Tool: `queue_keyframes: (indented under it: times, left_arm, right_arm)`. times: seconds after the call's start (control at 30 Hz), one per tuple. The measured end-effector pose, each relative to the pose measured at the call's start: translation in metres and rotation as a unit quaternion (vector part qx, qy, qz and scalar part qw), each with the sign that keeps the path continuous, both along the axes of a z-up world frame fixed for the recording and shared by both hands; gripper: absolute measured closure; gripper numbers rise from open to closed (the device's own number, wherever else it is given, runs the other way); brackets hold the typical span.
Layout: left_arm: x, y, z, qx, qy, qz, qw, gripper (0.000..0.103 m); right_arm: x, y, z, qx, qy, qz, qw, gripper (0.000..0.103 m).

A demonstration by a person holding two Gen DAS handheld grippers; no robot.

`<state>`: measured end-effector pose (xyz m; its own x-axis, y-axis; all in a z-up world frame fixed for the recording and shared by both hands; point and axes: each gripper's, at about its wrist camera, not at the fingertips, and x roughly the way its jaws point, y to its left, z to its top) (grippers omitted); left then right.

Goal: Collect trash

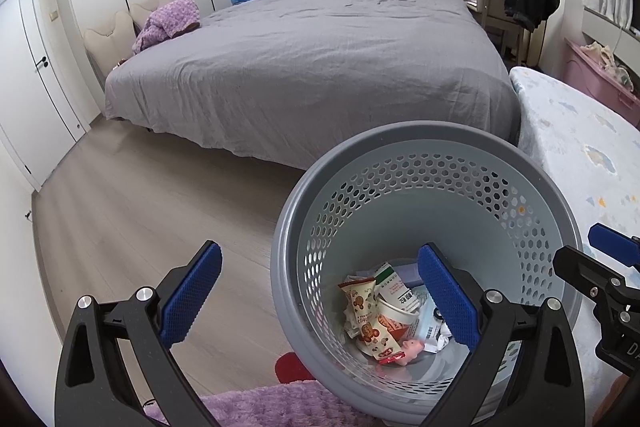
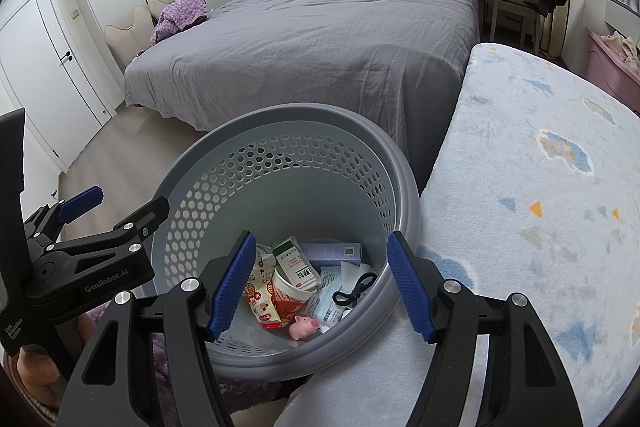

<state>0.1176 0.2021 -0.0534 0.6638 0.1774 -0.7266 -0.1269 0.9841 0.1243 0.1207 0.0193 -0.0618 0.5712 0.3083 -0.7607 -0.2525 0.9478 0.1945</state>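
Filling the far half of the room, the bed (image 1: 312, 67) lies under a grey sheet, and a pale patterned blanket (image 2: 540, 187) spreads to the right. Near me stands the grey perforated bin (image 2: 280, 163) on the wood floor (image 1: 140, 211), touching the blanket's edge. I hold my left gripper (image 1: 320, 299) wide open across the bin's left rim, gripping nothing. My right gripper (image 2: 322, 283) hangs partly open and empty over the bin. Inside lie the trash: a paper cup (image 2: 290, 297), snack wrappers (image 2: 260, 291), a small pink pig (image 2: 303, 326).
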Motion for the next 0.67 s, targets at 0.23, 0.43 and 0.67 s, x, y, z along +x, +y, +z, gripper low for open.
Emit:
queue_keyframes:
  times: [0.23,0.43,0.67]
  left_arm:
    - [-0.0008,-0.0006,0.0007,0.003,0.0,-0.003,1.0,0.007]
    - [-0.0011,-0.0009,0.0011,0.002,0.0,-0.002,1.0,0.007]
    - [-0.0012,-0.001,0.0011,0.002,0.0,-0.002,1.0,0.007]
  right_arm:
    - [0.0002,0.0,0.0002,0.0,-0.001,0.0,1.0,0.038]
    - [0.0002,0.0001,-0.0001,0.0,0.0,0.0,1.0,0.038]
    - [0.0001,0.0,0.0003,-0.001,-0.001,0.0,1.0,0.038]
